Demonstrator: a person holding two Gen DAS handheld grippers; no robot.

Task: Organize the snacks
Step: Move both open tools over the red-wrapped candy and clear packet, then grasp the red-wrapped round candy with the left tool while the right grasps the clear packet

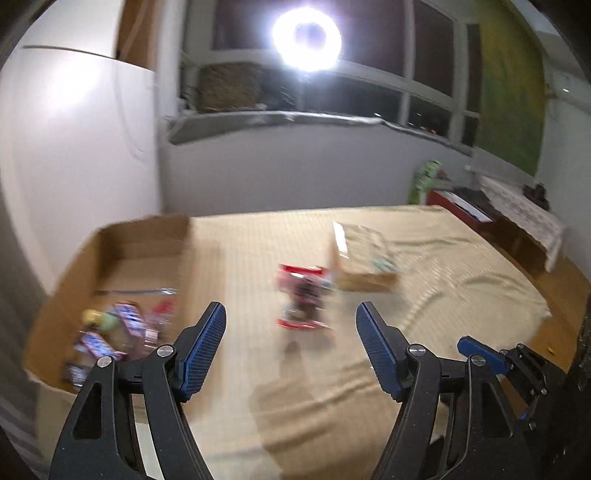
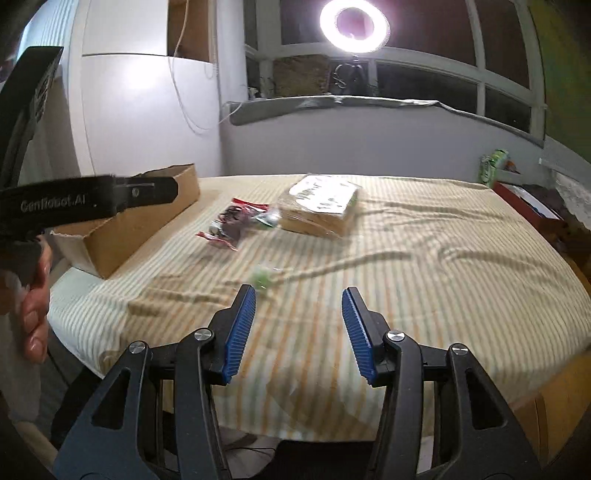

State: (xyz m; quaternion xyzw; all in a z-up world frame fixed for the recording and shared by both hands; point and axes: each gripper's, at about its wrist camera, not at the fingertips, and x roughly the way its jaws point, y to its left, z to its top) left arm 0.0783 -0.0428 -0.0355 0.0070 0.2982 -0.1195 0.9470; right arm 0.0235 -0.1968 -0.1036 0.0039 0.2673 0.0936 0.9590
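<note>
**Two open claws above a striped bedspread, snacks part-sorted**

Two grippers, both empty. Left gripper (image 1: 291,314): black plastic arms, blue ribbed pads (image 1: 201,350), jaws spread wide with nothing between them; it hangs over the cream-and-tan striped cloth (image 1: 461,295), a woven, wrinkled fabric covering the table. Right gripper (image 2: 298,300): same build, blue ridged pads (image 2: 240,332), jaws likewise parted and bare.

Shallow brown cardboard box (image 1: 144,240), corrugated, open-topped with a torn front edge, sits at the left side of the cloth. Inside it, a loose cluster of small wrapped snacks (image 1: 114,328): purple-and-white sachets, a red packet, a pale yellow-green rounded piece. Blur hides the print.

Out on the cloth, near the middle: a red-edged glossy snack packet (image 1: 303,299) with a dark centre, lying flat and crinkled. Just beside it to the right, a flat rectangular tan pack in clear film (image 1: 364,258), stacked-looking, corners square; whether the two touch cannot be told.

Right wrist view adds a small green wrapped candy (image 2: 263,277) alone on the cloth, just ahead of the right gripper's left pad, well apart from the box.

Lit white ring lamp (image 2: 354,25) stands at the window behind. The person's bare hand (image 2: 35,314) grips the left tool's handle.
</note>
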